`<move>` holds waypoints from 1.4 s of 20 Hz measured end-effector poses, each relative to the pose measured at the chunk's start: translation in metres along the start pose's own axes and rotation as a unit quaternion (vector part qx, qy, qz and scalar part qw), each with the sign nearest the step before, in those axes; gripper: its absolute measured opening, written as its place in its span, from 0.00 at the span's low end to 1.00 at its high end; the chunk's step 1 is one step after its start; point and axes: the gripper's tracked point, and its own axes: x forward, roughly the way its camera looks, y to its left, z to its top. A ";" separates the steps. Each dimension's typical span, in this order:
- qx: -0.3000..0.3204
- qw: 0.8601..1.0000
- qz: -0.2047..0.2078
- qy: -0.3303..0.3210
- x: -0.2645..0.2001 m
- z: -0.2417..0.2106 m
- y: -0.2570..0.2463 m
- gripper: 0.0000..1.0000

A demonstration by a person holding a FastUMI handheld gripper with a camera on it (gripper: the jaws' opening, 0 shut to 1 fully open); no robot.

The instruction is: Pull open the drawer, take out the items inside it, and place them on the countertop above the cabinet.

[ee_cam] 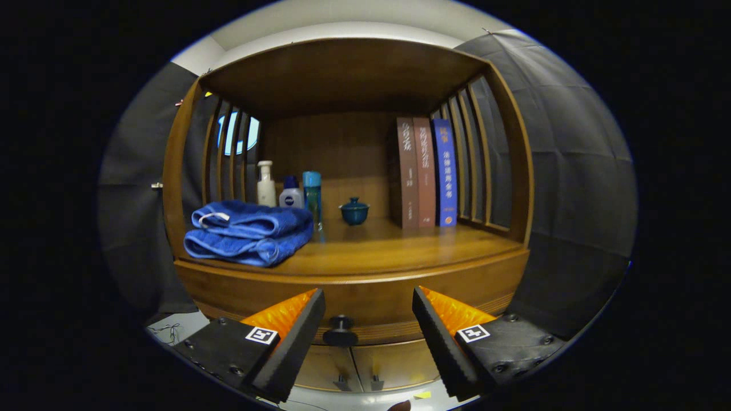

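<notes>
Folded blue towel [246, 232], bottles [290, 192], teal lidded cup [354, 212], three upright books [426, 172].

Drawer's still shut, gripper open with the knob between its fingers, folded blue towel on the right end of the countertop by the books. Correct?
Not quite. In the gripper view the folded blue towel lies at the countertop's left end, by the bottles; the books stand at the right. Drawer shut, gripper open around the knob: correct.

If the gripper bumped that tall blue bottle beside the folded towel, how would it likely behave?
The tall blue bottle is slim and upright, so it would probably tip. The folded towel alongside might cushion it. The open gripper sits well short of it, by the drawer knob.
</notes>
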 end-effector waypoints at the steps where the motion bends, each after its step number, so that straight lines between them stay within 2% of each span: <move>1: -0.004 1.000 0.003 0.005 0.005 -0.013 0.003 0.98; 4: 0.002 1.000 0.005 0.023 0.013 -0.041 0.010 0.98; 6: 0.015 0.999 0.021 0.026 0.015 -0.049 0.019 0.75; 8: 0.002 1.000 0.014 0.026 0.018 -0.053 0.020 0.52; 9: -0.007 1.000 0.010 0.025 0.017 -0.052 0.020 0.51; 12: -0.013 0.999 0.011 0.031 0.015 -0.053 0.019 0.39; 13: -0.011 0.999 0.012 0.033 0.007 -0.049 0.019 0.30; 15: -0.009 0.999 0.012 0.034 0.003 -0.052 0.018 0.30; 28: 0.016 0.999 0.018 0.049 -0.107 -0.059 0.008 0.30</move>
